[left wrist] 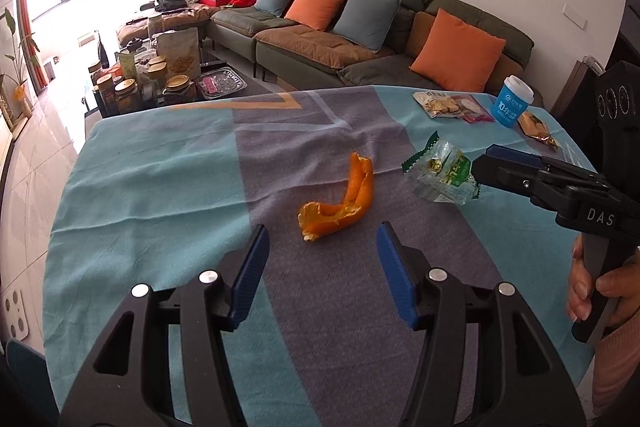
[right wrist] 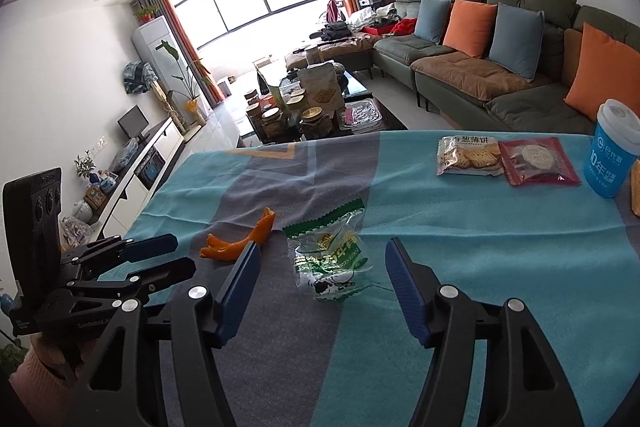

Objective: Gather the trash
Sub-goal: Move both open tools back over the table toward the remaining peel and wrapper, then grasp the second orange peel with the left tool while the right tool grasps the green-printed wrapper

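Note:
An orange peel lies on the teal and grey tablecloth, just ahead of my open, empty left gripper. A crumpled clear and green wrapper lies to its right. In the right wrist view the wrapper sits between the tips of my open, empty right gripper, with the peel to its left. The right gripper also shows in the left wrist view, beside the wrapper. The left gripper shows at the left of the right wrist view.
At the far right of the table lie a biscuit packet, a red snack packet, a blue paper cup and a yellow packet. Behind the table stand a cluttered coffee table and a green sofa.

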The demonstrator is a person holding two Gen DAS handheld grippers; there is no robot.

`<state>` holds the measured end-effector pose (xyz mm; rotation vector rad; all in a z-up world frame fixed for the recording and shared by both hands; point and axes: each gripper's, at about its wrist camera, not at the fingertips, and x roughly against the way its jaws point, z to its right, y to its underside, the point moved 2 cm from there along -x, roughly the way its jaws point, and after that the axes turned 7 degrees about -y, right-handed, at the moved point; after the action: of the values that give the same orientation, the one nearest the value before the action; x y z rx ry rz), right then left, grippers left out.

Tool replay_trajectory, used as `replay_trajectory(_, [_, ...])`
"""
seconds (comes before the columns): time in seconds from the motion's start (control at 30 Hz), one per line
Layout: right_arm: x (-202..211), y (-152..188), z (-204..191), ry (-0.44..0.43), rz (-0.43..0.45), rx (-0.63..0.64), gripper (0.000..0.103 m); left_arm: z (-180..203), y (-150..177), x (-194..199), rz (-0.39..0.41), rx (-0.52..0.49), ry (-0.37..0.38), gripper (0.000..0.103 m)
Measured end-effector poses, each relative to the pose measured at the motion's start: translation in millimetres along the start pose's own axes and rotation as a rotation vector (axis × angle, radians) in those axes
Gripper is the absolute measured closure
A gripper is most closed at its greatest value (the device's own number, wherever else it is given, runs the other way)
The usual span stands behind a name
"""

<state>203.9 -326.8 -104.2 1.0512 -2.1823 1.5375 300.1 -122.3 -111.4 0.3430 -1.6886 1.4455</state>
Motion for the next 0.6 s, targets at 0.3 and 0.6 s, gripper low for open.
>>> replay_trajectory(0.3, [-12,2,11,-0.043,-0.026,-0.045,0.041,17,-12,-30,-0.042,-0.058,0.04,0.045])
replay_trajectory(0.6, [-15,2,17,-0.068,-0.033,-0.057,0.045,20,-11,-44,-0.066,-0.053,0.031,0.074])
